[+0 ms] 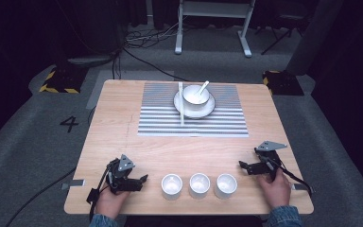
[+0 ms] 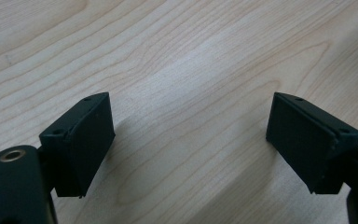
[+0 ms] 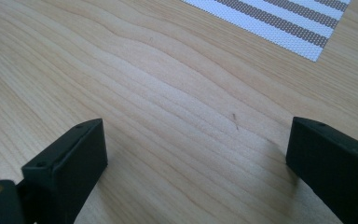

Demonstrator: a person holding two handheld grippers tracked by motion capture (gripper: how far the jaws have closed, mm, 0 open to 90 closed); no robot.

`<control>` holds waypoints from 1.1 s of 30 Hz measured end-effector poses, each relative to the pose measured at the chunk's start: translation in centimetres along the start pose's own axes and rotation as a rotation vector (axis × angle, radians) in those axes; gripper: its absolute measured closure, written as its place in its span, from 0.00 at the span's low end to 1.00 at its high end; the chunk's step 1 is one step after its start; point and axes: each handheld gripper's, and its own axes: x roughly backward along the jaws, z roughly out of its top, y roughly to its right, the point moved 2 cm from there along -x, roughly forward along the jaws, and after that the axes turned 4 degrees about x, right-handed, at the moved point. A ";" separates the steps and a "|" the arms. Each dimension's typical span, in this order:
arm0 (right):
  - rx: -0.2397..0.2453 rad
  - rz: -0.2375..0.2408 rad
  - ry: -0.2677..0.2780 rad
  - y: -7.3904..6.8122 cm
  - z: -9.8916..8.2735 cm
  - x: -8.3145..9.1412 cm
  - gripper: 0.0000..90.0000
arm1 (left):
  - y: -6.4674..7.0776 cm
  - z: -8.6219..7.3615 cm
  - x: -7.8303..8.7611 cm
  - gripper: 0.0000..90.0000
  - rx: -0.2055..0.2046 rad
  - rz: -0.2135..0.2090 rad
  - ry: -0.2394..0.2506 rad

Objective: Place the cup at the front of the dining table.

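Observation:
Three small white cups stand in a row near the table's front edge: left cup (image 1: 171, 185), middle cup (image 1: 199, 184), right cup (image 1: 226, 185). A white bowl (image 1: 196, 95) with a spoon (image 1: 202, 87) in it sits on a white plate (image 1: 208, 109) on the striped placemat (image 1: 192, 122). White chopsticks (image 1: 181, 103) lie along the plate's left side. My left gripper (image 1: 143, 179) rests left of the cups, open, with bare wood between its jaws. My right gripper (image 1: 242, 164) sits right of the cups, open and empty.
The wooden table (image 1: 123, 123) has bare room between the placemat and the cups. A corner of the placemat (image 3: 284, 23) lies ahead of the right gripper. Beyond the table are cables and a white frame (image 1: 213, 23) on the grey floor.

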 end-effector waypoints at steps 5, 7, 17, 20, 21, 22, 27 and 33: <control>0.000 0.000 0.000 0.0 0.0 0.0 0.06 | 0.0 0.3 0.9 0.18 0.059 -0.023 0.031; 0.000 0.000 0.000 0.0 0.0 0.0 0.06 | 0.0 0.6 1.5 0.18 0.061 -0.030 0.055; 0.000 0.000 0.000 0.0 0.0 0.0 0.06 | 0.2 2.1 3.6 0.20 0.081 -0.089 0.137; 0.000 0.000 0.000 0.0 0.0 0.0 0.06 | 0.5 2.6 4.0 0.20 0.070 -0.090 0.154; 0.000 0.000 0.000 0.0 0.0 0.0 0.06 | 0.7 3.0 4.4 0.20 0.063 -0.089 0.168; 0.000 0.000 0.000 0.0 0.0 0.0 0.06 | 0.9 3.2 4.6 0.20 0.063 -0.090 0.174; 0.000 0.000 0.000 0.0 0.0 0.0 0.06 | 1.8 4.0 5.2 0.20 0.040 -0.108 0.207; 0.000 0.000 0.000 0.0 0.0 0.0 0.06 | 3.5 4.9 5.5 0.19 -0.004 -0.137 0.220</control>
